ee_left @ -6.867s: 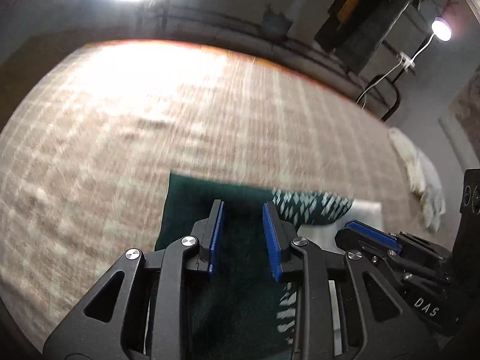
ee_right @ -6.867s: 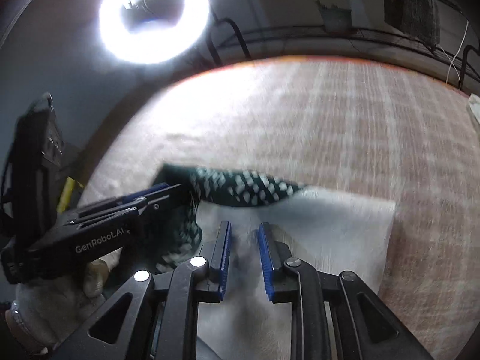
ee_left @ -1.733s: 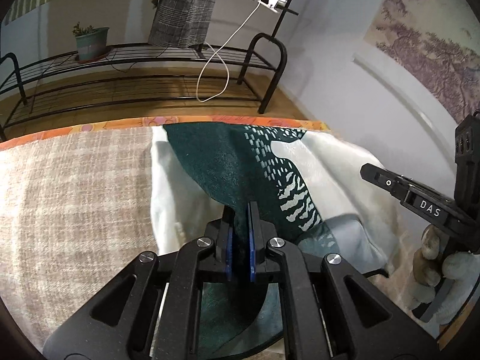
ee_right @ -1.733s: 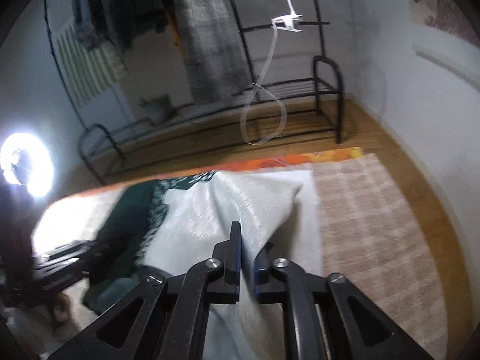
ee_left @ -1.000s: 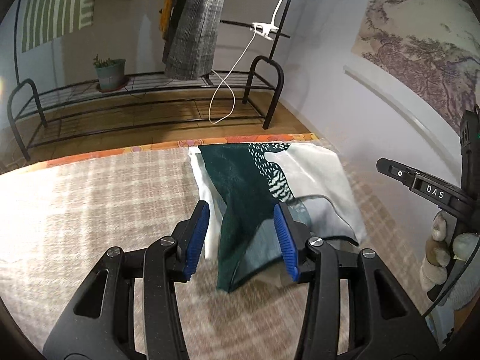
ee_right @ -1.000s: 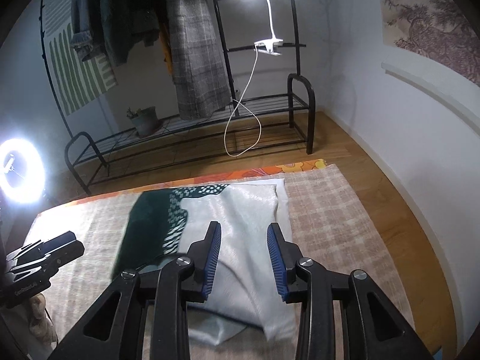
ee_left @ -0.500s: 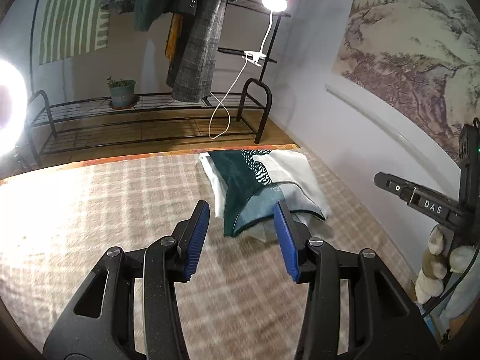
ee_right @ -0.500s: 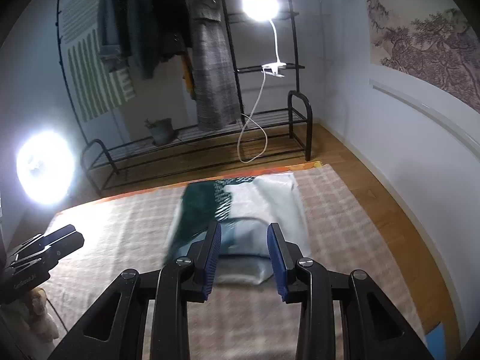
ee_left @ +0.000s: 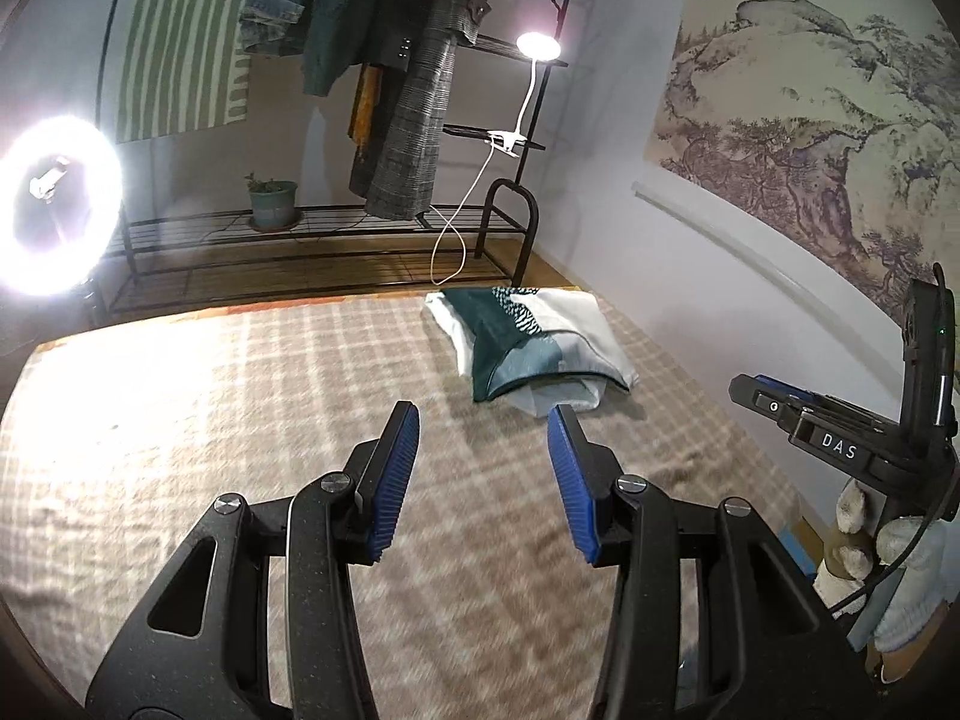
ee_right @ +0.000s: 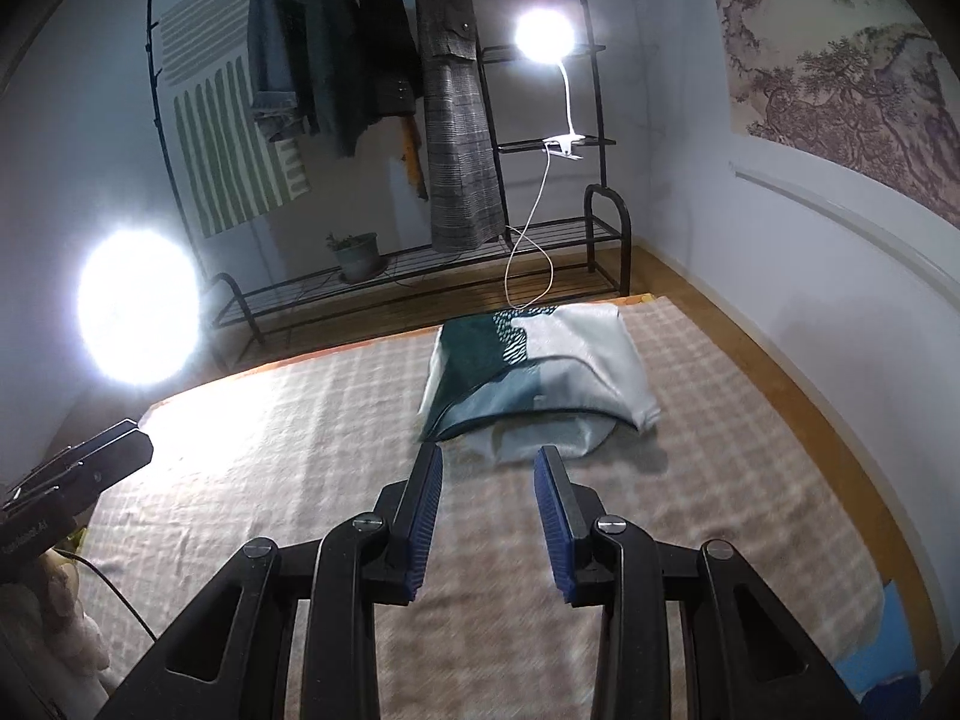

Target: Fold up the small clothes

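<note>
A folded white and dark green garment [ee_left: 528, 348] lies at the far right corner of the checked beige blanket [ee_left: 240, 396]; it also shows in the right wrist view [ee_right: 534, 372]. My left gripper [ee_left: 483, 438] is open and empty, held well above the blanket and back from the garment. My right gripper [ee_right: 489, 480] is open and empty, also raised, with the garment beyond its tips. The right gripper's body shows at the right edge of the left wrist view [ee_left: 840, 444]. The left gripper's body shows at the left edge of the right wrist view [ee_right: 72, 492].
A black clothes rack [ee_right: 420, 120] with hanging clothes stands beyond the blanket's far edge. A ring light [ee_left: 54, 210] glares at the left. A clip lamp [ee_right: 543, 30] shines on the rack. A potted plant [ee_left: 273, 201] sits on its low shelf. A wall [ee_left: 750, 180] runs along the right.
Both grippers let go of the garment, opened, and pulled back and up from it. The garment now lies folded at the far right corner.
</note>
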`<state>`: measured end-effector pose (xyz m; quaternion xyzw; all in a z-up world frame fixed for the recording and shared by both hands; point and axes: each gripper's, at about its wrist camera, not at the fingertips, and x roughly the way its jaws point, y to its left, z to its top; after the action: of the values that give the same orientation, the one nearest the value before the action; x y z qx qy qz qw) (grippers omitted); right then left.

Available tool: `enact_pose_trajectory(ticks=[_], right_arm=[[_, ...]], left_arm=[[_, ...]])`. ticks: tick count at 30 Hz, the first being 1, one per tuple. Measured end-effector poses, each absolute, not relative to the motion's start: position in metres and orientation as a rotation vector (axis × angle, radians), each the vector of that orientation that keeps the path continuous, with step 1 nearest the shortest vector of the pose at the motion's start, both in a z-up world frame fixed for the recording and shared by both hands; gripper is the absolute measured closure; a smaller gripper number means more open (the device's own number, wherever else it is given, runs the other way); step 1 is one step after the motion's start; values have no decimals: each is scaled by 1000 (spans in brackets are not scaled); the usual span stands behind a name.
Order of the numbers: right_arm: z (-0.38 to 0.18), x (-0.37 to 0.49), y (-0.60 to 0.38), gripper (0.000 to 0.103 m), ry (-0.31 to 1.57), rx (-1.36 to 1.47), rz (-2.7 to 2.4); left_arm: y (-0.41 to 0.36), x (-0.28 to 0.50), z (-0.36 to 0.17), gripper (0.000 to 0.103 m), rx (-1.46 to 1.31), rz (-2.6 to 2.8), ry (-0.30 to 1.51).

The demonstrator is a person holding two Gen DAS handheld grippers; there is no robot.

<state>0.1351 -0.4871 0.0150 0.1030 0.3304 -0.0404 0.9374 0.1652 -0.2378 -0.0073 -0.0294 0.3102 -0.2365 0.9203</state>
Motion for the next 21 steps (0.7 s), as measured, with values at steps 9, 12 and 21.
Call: enact_pose_trajectory(ticks=[9, 12, 21], right_arm=[[3, 113, -450, 68, 665, 174, -72], [0, 111, -443, 57, 655, 164, -70], [-8, 110, -435, 40, 641, 167, -84]], left_arm=[[-207, 137, -29, 52, -49, -470, 621], [-205, 137, -38, 51, -39, -473, 635], [-205, 123, -36, 22, -21, -486, 600]])
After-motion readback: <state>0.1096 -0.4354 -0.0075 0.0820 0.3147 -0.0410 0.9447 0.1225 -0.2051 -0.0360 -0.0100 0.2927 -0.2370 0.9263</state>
